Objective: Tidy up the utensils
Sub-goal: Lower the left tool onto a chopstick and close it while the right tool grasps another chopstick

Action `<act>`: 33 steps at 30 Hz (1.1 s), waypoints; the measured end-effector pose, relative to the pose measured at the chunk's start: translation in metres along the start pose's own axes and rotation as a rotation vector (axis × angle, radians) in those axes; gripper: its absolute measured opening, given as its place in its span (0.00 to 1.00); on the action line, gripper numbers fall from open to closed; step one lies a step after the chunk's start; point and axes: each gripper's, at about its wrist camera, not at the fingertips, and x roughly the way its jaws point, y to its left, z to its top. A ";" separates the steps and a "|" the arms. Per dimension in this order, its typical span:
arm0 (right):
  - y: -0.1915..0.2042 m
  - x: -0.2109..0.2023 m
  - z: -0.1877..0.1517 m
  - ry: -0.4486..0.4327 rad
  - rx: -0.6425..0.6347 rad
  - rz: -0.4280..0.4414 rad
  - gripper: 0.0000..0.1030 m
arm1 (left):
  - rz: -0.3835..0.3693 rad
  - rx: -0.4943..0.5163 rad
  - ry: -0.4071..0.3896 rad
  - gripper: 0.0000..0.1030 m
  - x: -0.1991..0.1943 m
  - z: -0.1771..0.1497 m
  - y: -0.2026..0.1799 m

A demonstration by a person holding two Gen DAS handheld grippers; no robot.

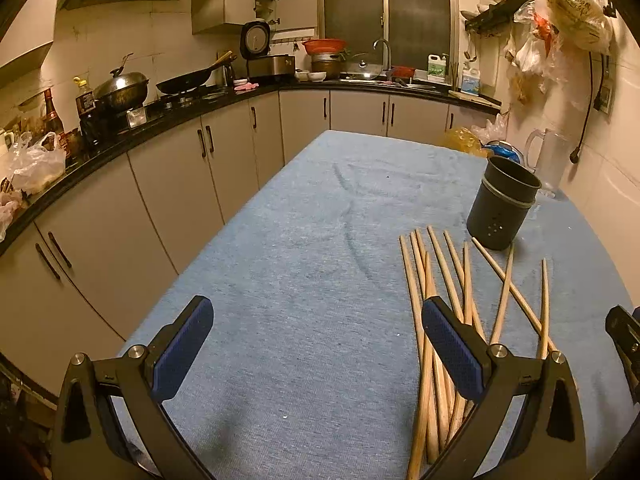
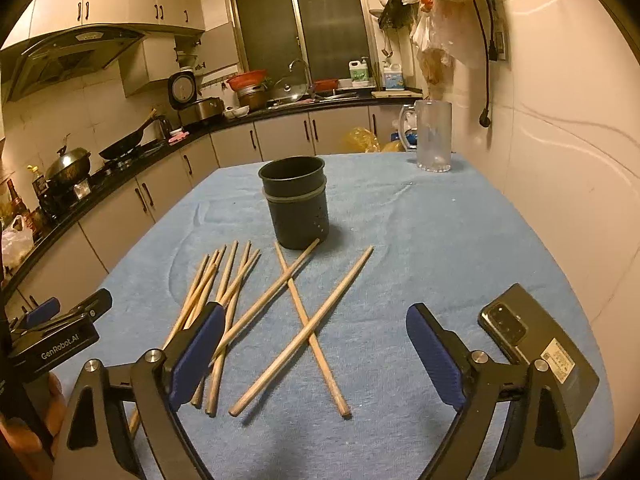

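1. Left wrist view: we find the left gripper (image 1: 316, 344) with its jaws spread wide and nothing between the pads, raised over bare blue cloth (image 1: 312, 220). The chopsticks (image 1: 440, 300) lie loose on the cloth to its right, one pad overlapping the bundle in the picture. The dark holder (image 1: 502, 204) stands upright beyond their far tips, its mouth open and apparently empty.

2. Right wrist view: we find the right gripper (image 2: 316, 344) also wide apart and gripping nothing, poised above the chopsticks (image 2: 280, 312). A tight bundle lies to the left with its long axes running from the near edge toward the holder (image 2: 296, 204). Three more lie crossed in the middle, one tip resting at the holder's foot. A phone (image 2: 536, 348) lies near the right pad; a clear jug (image 2: 434, 136) stands at the far corner.

3. Assessment: we judge the step in hand to be taking the first chopstick. We advise closing across a single stick near its middle, square to its long axis, choosing the topmost of the crossed three, so that its neighbours are not dragged.
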 end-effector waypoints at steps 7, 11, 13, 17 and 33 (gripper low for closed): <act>-0.001 0.003 -0.002 0.012 0.010 0.016 0.87 | -0.008 0.015 0.011 1.00 0.002 -0.001 -0.001; 0.000 0.007 -0.004 0.035 0.010 0.033 0.80 | -0.008 0.021 0.017 1.00 0.004 -0.002 -0.002; 0.001 0.009 -0.004 0.045 0.005 0.030 0.80 | -0.008 0.020 0.018 1.00 0.004 -0.002 -0.003; 0.003 0.009 -0.005 0.051 -0.006 0.033 0.79 | -0.012 0.022 0.034 1.00 0.008 -0.003 -0.003; 0.002 0.017 0.000 0.091 -0.007 0.053 0.72 | -0.026 0.035 0.062 1.00 0.015 -0.003 -0.003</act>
